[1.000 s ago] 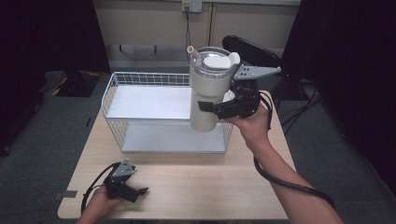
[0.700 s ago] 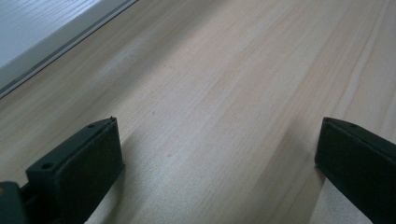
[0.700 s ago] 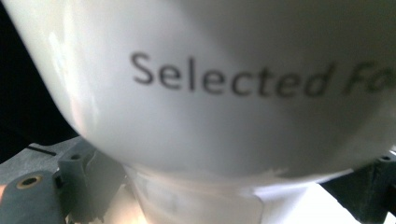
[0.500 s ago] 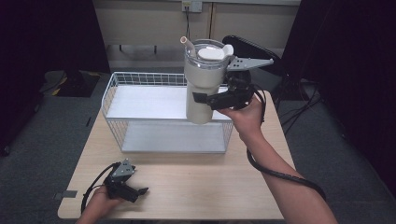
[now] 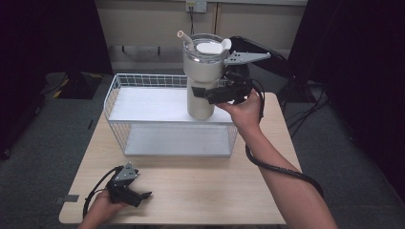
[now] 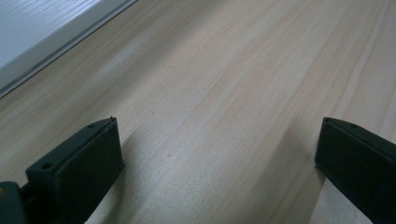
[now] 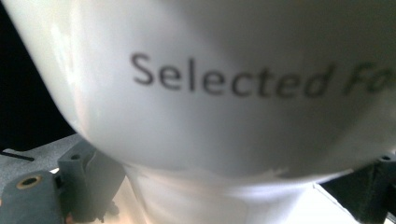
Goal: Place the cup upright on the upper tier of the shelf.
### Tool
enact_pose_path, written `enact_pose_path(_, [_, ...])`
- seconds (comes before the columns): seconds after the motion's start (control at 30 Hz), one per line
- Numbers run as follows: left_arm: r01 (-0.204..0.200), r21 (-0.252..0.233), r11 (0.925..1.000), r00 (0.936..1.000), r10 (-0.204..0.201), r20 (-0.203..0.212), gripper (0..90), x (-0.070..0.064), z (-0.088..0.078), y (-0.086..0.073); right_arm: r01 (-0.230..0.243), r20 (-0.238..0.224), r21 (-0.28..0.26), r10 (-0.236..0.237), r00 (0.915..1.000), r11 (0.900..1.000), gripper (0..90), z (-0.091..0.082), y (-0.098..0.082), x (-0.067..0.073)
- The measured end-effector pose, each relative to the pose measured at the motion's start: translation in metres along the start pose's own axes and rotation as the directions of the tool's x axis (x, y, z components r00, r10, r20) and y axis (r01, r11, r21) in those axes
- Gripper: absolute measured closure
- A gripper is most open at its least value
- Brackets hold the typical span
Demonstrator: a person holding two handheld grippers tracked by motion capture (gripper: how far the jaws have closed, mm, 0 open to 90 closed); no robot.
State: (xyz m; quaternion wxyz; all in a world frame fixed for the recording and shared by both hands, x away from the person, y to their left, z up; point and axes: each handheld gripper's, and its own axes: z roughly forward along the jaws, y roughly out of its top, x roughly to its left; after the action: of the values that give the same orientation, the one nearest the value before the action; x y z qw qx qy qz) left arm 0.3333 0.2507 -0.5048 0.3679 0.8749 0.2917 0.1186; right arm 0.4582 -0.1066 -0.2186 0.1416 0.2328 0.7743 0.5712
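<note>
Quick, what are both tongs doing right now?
Left tongs: open, empty, low over the wooden table.
Right tongs: shut on the tall cream tumbler.

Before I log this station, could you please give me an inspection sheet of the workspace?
Surface: light wooden table, bare in front.
Job's things: cream tumbler with lid and straw, upright, lifted over the white wire basket; "Selected" is printed on it.
Clutter: nothing seen.
Grippers: right hand-held gripper clamped on the tumbler's lower body; left hand-held gripper rests on the table's near left corner, jaws apart, holding nothing.
Cables: a black cable trails along the right forearm; another loops from the left gripper.
Surroundings: grey carpet floor, pale cabinets behind, dark areas on both sides.
</note>
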Motion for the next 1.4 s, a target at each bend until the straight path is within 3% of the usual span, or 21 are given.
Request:
enact_pose_path(0.97, [0.001,0.0,1.0,1.0,-0.001,0.0,0.0,0.0,0.0,0.0,-0.01,0.064,0.003,0.01,0.9979,1.0,9.7,0.035,0.0,-0.017])
enact_pose_path(1.4, [0.001,0.0,1.0,1.0,-0.001,0.0,0.0,0.0,0.0,0.0,-0.027,0.085,-0.011,0.028,0.996,1.0,9.6,0.052,-0.009,-0.024])
